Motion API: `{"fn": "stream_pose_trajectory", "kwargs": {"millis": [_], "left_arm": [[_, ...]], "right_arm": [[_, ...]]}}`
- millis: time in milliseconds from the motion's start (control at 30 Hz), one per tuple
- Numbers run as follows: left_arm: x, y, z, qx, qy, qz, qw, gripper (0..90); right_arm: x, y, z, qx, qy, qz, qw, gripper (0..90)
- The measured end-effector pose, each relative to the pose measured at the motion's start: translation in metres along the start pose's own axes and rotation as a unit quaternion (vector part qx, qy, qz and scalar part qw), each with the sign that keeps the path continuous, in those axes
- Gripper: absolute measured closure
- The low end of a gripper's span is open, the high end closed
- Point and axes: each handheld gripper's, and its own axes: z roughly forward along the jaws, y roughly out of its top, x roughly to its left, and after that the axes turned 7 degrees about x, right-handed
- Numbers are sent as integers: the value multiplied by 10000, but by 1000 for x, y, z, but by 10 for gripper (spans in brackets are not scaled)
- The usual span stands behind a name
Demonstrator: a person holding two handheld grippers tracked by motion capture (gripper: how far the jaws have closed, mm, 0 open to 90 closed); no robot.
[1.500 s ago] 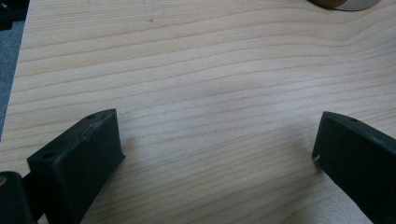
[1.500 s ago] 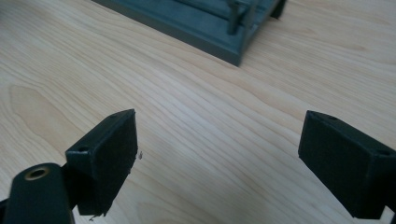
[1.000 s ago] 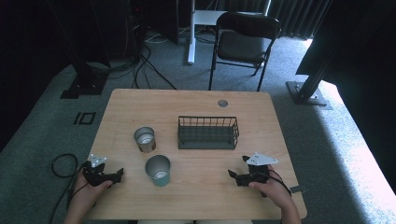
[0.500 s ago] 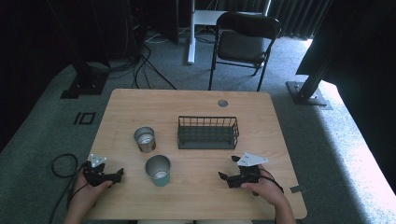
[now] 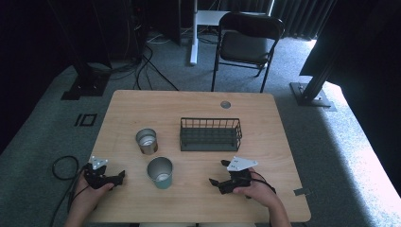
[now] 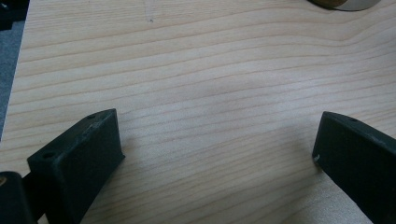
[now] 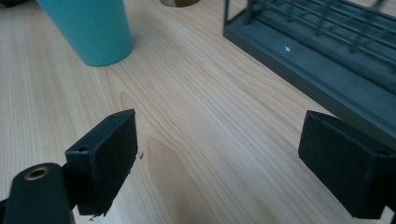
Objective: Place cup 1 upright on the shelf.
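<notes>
A pale wooden rectangular surface (image 5: 189, 109) takes up the middle of the high view, standing on grey carpet with a black folding chair (image 5: 248, 42) beyond its far edge at the upper centre of the frame. Near the centre of the frame sits a dark green wire basket (image 5: 210, 134), long and low, and in the right gripper view the same basket (image 7: 327, 60) runs across the upper right. Left of the basket in the high view stands a small silver metal cup (image 5: 146, 141), and just below and right of it a teal cup with a shiny inside (image 5: 160, 172); the two cups are near each other but apart. In the right gripper view the teal cup (image 7: 88, 28) fills the upper left. At the lower left of the high view a hand holds the left gripper (image 5: 112, 178) close to the surface's edge; in its own view its fingers (image 6: 79, 158) stand wide apart over bare wood, holding nothing. At the lower right of centre a hand holds the right gripper (image 5: 218, 183), just below the basket; its fingers (image 7: 105, 158) are likewise spread wide with only wood grain between them.
</notes>
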Motion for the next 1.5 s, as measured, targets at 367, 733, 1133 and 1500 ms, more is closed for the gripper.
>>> {"fn": "stream_pose_trajectory", "kwargs": {"millis": [367, 733, 1133, 1500], "left_arm": [[0, 0, 0, -2, 0, -1, 10000, 19], [0, 0, 0, -1, 0, -1, 10000, 19], [0, 0, 0, -2, -1, -2, 10000, 19], [0, 0, 0, -2, -1, -2, 10000, 19]], "right_arm": [[15, 14, 21, 13, 299, -232, 9993, 116], [29, 29, 35, -45, 522, -418, 9977, 116], [45, 44, 49, -116, 742, -600, 9954, 116], [62, 60, 67, -241, 987, -763, 9919, 115]]}}
